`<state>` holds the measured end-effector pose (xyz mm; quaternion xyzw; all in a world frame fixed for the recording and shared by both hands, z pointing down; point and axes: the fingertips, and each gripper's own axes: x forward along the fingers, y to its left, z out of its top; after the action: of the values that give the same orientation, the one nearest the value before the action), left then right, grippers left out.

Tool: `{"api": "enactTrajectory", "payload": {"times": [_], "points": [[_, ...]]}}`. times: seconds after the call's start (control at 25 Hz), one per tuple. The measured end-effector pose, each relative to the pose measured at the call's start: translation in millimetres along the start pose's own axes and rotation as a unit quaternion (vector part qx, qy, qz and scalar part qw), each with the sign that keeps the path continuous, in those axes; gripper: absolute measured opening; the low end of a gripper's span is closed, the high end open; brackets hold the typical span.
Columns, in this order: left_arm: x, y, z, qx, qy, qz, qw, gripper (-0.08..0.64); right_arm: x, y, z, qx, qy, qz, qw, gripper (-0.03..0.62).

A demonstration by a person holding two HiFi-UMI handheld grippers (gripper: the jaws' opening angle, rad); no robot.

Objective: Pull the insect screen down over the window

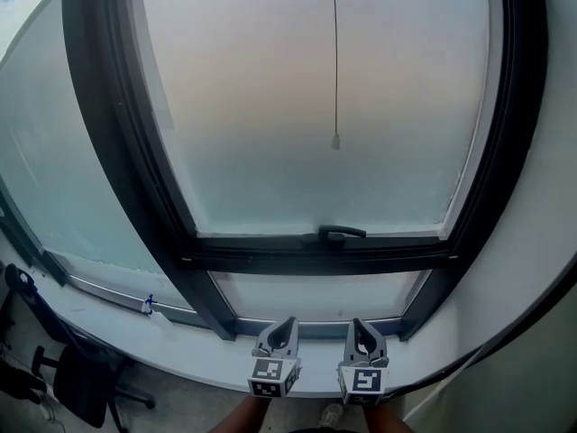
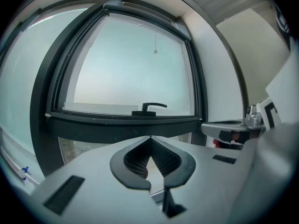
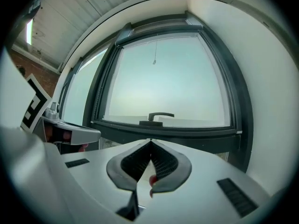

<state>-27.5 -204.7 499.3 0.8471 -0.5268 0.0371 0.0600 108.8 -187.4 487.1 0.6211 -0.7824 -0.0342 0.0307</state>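
Note:
A dark-framed window (image 1: pixel 108 152) with frosted glass fills the head view. A thin pull cord with a small weight (image 1: pixel 335 140) hangs down the middle of the pane; the same cord end (image 2: pixel 155 52) shows high in the left gripper view and again as a cord end (image 3: pixel 153 62) in the right gripper view. The screen itself is not visible over the glass. A black window handle (image 1: pixel 341 234) sits on the lower sash. My left gripper (image 1: pixel 287 325) and right gripper (image 1: pixel 358 327) hang side by side below the sill, both shut and empty, far under the cord.
A white sill (image 1: pixel 180 341) runs below the window. A black office chair (image 1: pixel 77 377) stands at lower left. A white wall (image 1: pixel 541 269) closes the right side. A second fixed pane (image 1: pixel 45 170) lies to the left.

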Motion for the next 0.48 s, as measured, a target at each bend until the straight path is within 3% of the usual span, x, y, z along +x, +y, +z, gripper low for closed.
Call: {"api": "enactTrajectory", "payload": {"times": [0.16, 0.32, 0.48], "points": [[32, 3, 8, 0.022, -0.009, 0.013, 0.9996, 0.002, 29, -19, 4, 0.003, -0.013, 0.015, 1.000, 0.003], [50, 5, 33, 0.011, -0.035, 0.025, 0.9990, 0.002, 50, -26, 15, 0.003, -0.035, 0.031, 0.999, 0.003], [62, 16, 63, 0.023, -0.068, 0.026, 0.9970, 0.002, 70, -25, 37, -0.001, -0.052, 0.040, 0.998, 0.003]]}}
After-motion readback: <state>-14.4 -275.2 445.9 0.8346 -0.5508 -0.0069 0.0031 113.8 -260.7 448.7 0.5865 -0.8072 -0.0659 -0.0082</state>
